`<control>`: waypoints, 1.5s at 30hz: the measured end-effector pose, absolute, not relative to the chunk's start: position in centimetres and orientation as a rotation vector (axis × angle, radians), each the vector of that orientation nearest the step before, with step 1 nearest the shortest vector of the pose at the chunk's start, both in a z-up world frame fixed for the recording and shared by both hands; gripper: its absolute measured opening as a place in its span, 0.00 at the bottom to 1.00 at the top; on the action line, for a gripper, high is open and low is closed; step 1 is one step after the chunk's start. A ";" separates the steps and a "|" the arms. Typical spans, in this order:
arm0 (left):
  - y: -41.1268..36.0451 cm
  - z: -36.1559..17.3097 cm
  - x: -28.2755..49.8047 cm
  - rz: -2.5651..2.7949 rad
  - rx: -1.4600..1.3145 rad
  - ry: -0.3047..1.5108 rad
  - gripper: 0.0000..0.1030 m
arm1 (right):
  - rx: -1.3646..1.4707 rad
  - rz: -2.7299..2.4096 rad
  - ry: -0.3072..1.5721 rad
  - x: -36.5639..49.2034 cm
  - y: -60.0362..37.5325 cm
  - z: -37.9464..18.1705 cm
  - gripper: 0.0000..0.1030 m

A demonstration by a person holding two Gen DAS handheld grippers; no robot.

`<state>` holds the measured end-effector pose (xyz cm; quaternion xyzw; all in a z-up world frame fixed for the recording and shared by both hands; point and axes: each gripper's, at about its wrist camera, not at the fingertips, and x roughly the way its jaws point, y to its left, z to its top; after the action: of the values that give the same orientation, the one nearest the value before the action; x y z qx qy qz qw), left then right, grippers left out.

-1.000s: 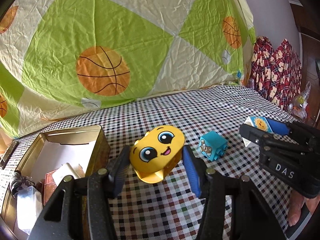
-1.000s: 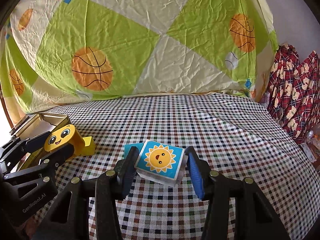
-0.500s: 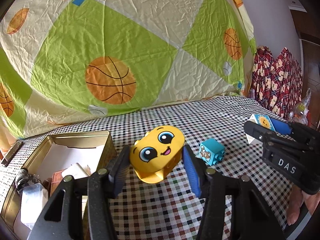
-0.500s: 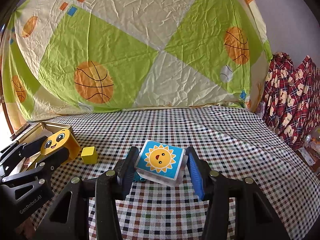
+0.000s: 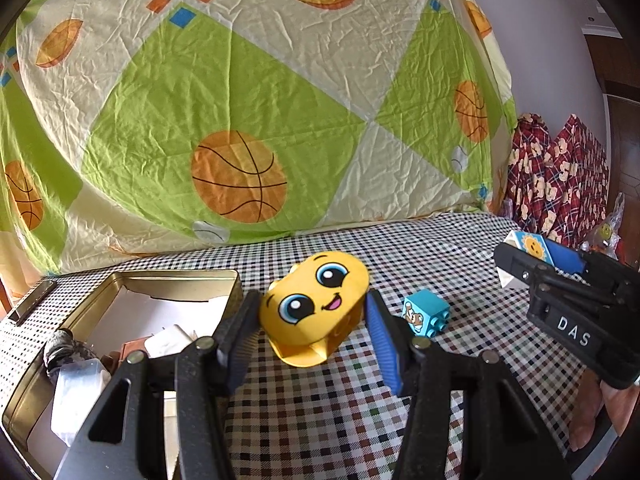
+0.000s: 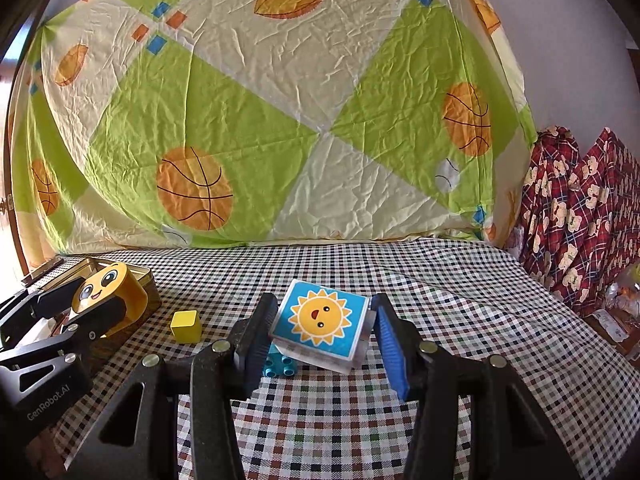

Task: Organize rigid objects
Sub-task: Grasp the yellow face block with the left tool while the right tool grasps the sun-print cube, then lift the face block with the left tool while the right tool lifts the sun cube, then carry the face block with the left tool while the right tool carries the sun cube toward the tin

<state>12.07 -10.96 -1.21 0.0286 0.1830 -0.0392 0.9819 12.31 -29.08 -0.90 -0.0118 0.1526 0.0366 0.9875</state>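
Left gripper (image 5: 312,316) is clamped on the yellow face block (image 5: 314,306), pads pressing both sides, block tilted w/ the face looking up toward the cam, held clear above the cloth. Just to its left sits the gold tin (image 5: 120,304), lid off, w/ white paper and a few small bits inside; can't tell what the bits are. Just right of the left gripper, resting on the checkered cloth (image 5: 320,408), there's a small teal brick (image 5: 426,316) w/ a little animal pic on one side and studs facing right. Farther right the right gripper shows up from the side, and below it a bit of the person's hand (image 5: 588,424) at the frame edge.

Right gripper (image 6: 320,324) is closed on the sun block (image 6: 320,322), a white cube w/ a blue sun sticker on top, pinched between the two blue pads and tipped a little. The teal brick peeks out directly under it, on the cloth. A bit to the left of that gripper is a small yellow cube (image 6: 186,325), sitting alone on the cloth, between the right gripper and the tin. Far left in this view you see the left gripper w/ the face block right in front of the tin.

Behind everything: a big basketball sheet (image 6: 256,120) across the back, red plaid fabric (image 6: 580,208) off to the right.
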 end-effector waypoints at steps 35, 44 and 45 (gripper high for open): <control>-11.4 -3.7 14.5 -0.236 0.041 0.635 0.73 | -0.015 0.117 0.281 11.3 -28.4 -0.8 0.50; -11.4 -4.7 15.7 -0.299 0.007 0.734 0.84 | -0.014 0.119 0.281 11.3 -28.4 -0.8 0.50; -11.4 -4.7 15.6 -0.301 0.006 0.733 0.84 | -0.014 0.119 0.281 11.3 -28.4 -0.8 0.50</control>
<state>15.62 -11.43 -4.74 0.0027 0.3571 -0.1464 0.9225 11.32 -28.42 -0.77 -0.0070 0.1400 0.0593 0.9884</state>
